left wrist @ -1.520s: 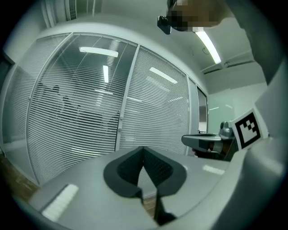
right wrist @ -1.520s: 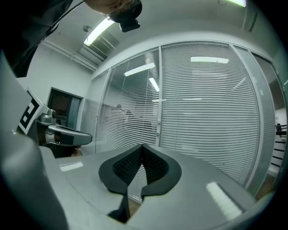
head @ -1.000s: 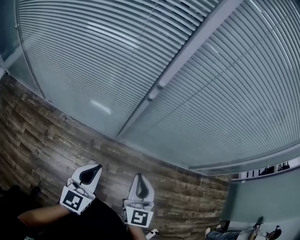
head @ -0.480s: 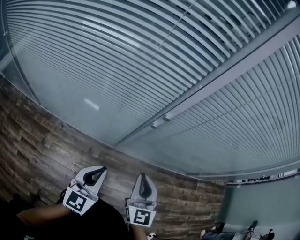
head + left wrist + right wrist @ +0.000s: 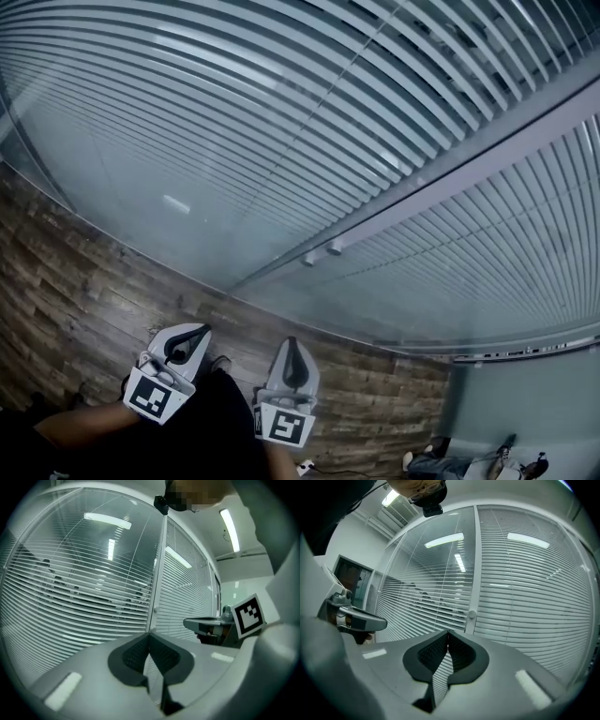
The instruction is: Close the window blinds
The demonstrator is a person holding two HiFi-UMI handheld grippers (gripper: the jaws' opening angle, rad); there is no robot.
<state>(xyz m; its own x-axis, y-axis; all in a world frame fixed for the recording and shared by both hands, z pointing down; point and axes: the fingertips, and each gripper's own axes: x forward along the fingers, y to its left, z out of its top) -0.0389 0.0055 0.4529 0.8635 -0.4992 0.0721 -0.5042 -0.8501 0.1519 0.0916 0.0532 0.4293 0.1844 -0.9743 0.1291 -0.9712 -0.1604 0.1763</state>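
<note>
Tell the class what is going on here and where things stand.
A person stands facing a glass wall with white horizontal slatted blinds, holding a grey two-jaw gripper in each hand. The left gripper and right gripper are both shut on nothing, held low over the brown wood-plank floor, apart from the glass. Neither touches the two small round knobs on the grey frame post. Gaps show between the slats, so the blinds are not yet closed.
</note>
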